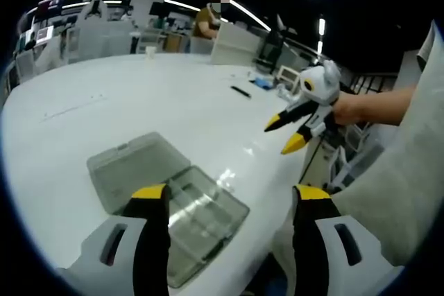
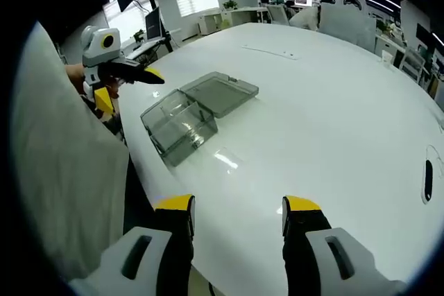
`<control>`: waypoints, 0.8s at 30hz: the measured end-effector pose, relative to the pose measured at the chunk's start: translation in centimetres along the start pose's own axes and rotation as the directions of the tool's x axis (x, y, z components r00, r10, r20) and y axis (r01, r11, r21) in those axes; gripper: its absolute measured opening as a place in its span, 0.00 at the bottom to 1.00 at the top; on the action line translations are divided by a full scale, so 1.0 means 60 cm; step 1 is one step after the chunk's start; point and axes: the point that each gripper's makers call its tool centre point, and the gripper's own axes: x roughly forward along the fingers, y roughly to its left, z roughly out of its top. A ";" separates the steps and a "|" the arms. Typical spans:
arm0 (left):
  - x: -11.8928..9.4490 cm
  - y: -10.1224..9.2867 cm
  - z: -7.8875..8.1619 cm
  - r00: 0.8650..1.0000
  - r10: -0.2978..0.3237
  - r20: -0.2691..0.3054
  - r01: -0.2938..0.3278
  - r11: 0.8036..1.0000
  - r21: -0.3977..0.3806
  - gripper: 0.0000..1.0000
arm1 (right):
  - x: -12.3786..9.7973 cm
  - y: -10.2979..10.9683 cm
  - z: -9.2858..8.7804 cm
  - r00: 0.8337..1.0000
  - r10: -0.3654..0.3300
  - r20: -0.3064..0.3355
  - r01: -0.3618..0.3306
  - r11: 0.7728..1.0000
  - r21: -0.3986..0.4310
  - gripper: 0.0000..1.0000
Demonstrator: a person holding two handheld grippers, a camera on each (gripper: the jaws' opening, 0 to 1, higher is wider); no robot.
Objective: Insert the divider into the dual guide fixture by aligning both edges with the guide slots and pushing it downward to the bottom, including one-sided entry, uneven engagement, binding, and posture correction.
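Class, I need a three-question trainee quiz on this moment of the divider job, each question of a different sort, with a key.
1. True or false: the left gripper is shut on the clear box.
2. Multiple choice: the clear plastic box on the white table has its lid A) closed, B) opened flat beside it, C) held by a gripper.
3. Fill in: in the left gripper view, the right gripper is over the table's ____.

Key: 1 false; 2 B; 3 edge.

Clear plastic box (lidded), glossy white table
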 end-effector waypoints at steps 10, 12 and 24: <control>-0.004 0.013 0.000 1.000 0.024 -0.001 -0.024 1.000 -0.008 0.70 | 0.012 -0.016 0.000 1.000 0.016 -0.023 -0.016 1.000 -0.005 0.48; -0.005 0.017 0.000 1.000 0.031 -0.001 -0.031 0.999 -0.012 0.70 | 0.015 -0.019 0.001 0.999 0.021 -0.029 -0.021 1.000 -0.010 0.48; -0.013 0.027 0.001 0.998 0.056 0.008 -0.055 0.998 -0.026 0.71 | 0.030 -0.032 -0.007 0.996 0.046 -0.076 -0.050 0.997 -0.057 0.48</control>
